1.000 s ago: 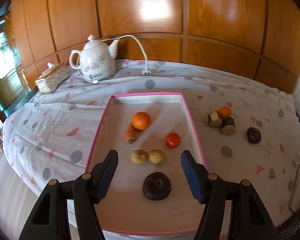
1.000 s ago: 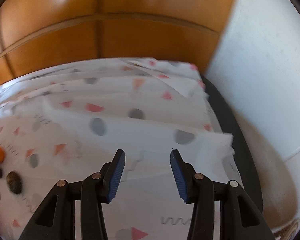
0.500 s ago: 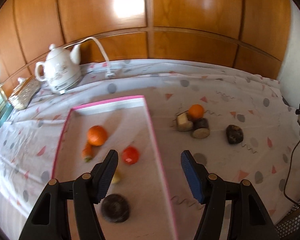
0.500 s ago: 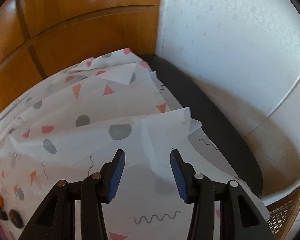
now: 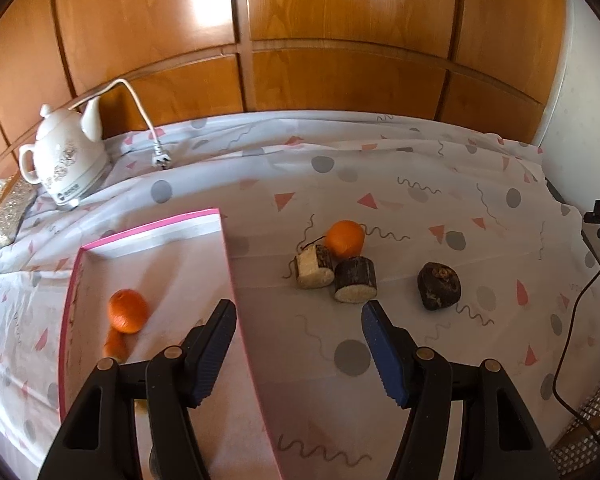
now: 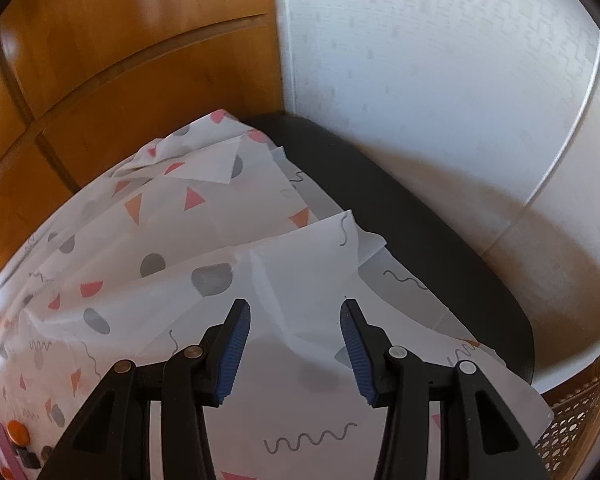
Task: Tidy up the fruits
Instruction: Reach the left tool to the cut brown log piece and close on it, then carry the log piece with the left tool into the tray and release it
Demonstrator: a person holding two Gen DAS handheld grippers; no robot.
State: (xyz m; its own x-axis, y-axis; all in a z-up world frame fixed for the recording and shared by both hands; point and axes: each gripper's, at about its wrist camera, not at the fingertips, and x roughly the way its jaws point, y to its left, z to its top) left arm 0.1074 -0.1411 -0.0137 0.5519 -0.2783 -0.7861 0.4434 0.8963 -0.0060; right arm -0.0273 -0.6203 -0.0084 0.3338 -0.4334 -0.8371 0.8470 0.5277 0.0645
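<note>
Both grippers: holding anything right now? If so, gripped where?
Nothing held. The left gripper is open and empty above the pink tray's rim; the right gripper is open and empty over the tablecloth.

Left wrist view: the tray (image 5: 224, 248) has its near end cut off by the bottom edge and partly covered by the left gripper (image 5: 298, 354). A small orange item (image 5: 115, 345) below the orange (image 5: 128, 310) in the tray is partly hidden; kind unclear. Right wrist view: small items (image 6: 28, 454) by the tray's corner are too small to identify.
</note>
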